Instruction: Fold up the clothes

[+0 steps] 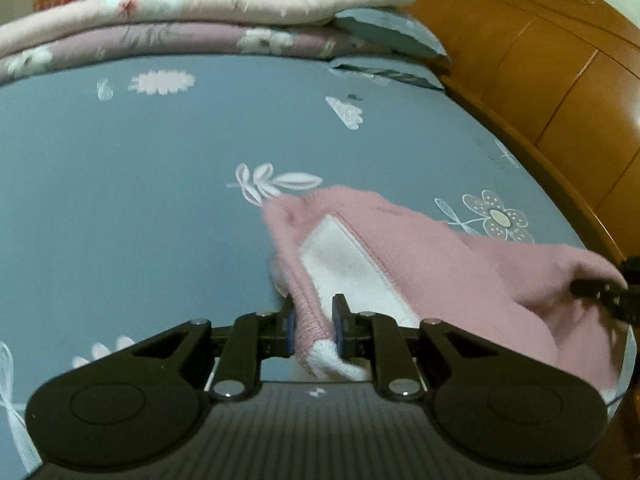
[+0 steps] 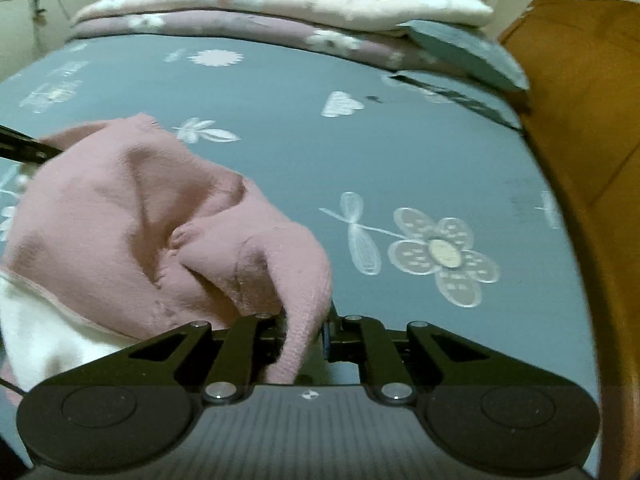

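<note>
A pink top [image 1: 420, 248] with a white inside is being held up over a bed [image 1: 140, 200]. The bed has a blue sheet with white flowers on it.

The left gripper [image 1: 314, 330] has its jaws pinched tight on one edge of the pink top, where the knit hem meets the white part. The right gripper [image 2: 306, 336] has its jaws pinched tight on another edge of the same top. In the left camera view, the right gripper shows at the far right, with cloth hanging between the two.

The top sags in a loose bunch between the two grips. Part of it looks to be touching the bed, but it is hard to tell how much.

The folding looks like it has just started. No neat fold can be seen yet. The top is still crumpled, not flat. It will likely need to be spread out and laid down, then folded over.

At the far side of the bed lie folded blankets [image 2: 280, 12]. A wooden headboard [image 1: 540, 72] stands on the right.
</note>
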A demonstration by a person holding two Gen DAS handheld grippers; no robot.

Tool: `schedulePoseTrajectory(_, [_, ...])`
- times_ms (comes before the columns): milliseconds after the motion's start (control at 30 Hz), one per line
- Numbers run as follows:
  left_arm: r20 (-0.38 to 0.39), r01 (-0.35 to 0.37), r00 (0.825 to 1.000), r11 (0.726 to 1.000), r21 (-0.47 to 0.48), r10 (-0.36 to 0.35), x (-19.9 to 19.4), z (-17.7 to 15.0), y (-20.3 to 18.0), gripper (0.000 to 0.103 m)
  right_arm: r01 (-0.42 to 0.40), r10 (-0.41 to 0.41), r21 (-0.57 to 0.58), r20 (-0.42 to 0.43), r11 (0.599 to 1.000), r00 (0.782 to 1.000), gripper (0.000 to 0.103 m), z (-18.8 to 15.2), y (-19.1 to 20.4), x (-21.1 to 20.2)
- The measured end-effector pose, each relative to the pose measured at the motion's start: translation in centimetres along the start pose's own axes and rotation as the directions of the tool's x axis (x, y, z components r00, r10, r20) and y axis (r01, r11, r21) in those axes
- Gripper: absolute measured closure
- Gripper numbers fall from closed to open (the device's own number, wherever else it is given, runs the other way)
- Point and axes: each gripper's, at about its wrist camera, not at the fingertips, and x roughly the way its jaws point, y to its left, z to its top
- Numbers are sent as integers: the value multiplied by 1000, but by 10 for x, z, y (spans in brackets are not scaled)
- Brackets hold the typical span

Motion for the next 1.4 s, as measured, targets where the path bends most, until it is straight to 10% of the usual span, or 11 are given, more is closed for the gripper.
schedulePoseTrajectory(533, [-17,-119,992,973,200,125,17,35,29,99,196,-205,-99,-94,976,974,90,26,-31,38])
schedulePoseTrajectory(700, [-45,-102,993,987,127,109,28,62,42,99,195,-203,-81,-106,977,973,90,30,-53,44])
schedulePoseTrajectory(967, [-154,-9,988,999,40,15,49,39,44,60,11,-15,-29,-149,1000,989,74,17,-74,59])
schedulePoseTrajectory(1067, [-177,5,984,998,62,6,54,38,41,48,-84,82,-14,-102,996,991,48,26,-80,53])
schedulePoseTrajectory(1400, [-291,-15,956,1000,22,21,98,25,38,44,-302,299,-19,-91,953,950,28,101,-90,113])
